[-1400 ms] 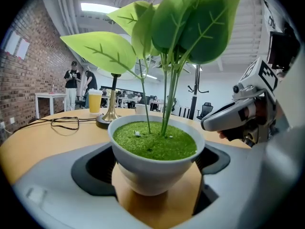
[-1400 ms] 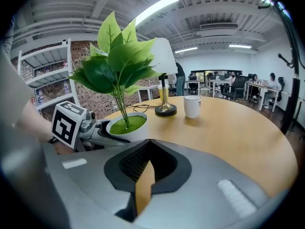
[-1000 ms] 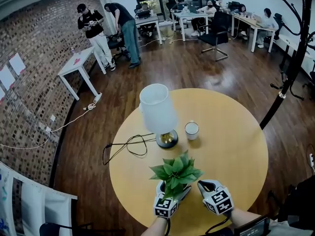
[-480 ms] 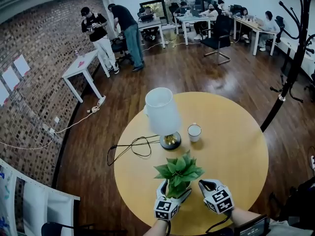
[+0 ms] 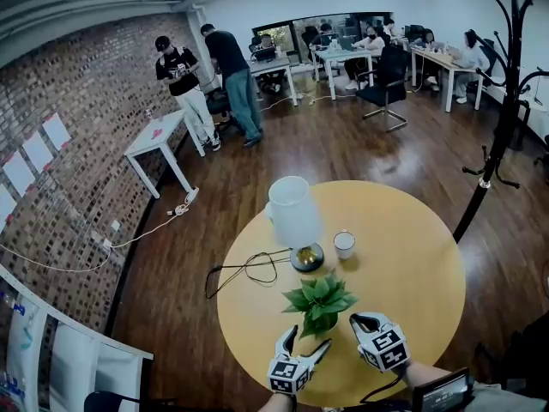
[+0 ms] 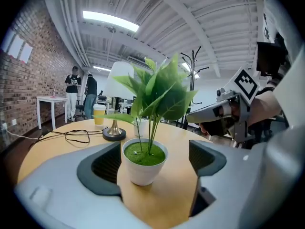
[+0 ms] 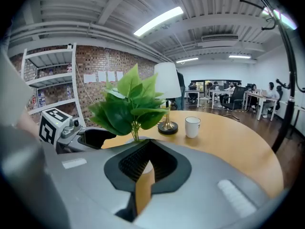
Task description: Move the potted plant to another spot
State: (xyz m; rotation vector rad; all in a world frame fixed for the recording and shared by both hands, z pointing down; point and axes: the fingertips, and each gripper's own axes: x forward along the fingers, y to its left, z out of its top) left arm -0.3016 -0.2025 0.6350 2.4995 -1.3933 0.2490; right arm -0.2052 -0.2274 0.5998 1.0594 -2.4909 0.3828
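Potted plant [image 5: 319, 303] stands between spread, just-closing jaws of left gripper [image 5: 305, 342]; right gripper [image 5: 360, 319] jaws pressed together; lamp [image 5: 294, 217], cup [image 5: 344, 244] beyond.

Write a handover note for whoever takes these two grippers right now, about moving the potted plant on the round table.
Left gripper: open, jaws just been closing; the potted plant stands between them and the pads are not pressing on it.
Right gripper: jaws together, empty, just right of the plant.
Plant: upright on the table, near the person's edge, in front of the lamp and cup.
Done: left jaws lined up around the pot.
Left: grip, lift, set it down elsewhere.
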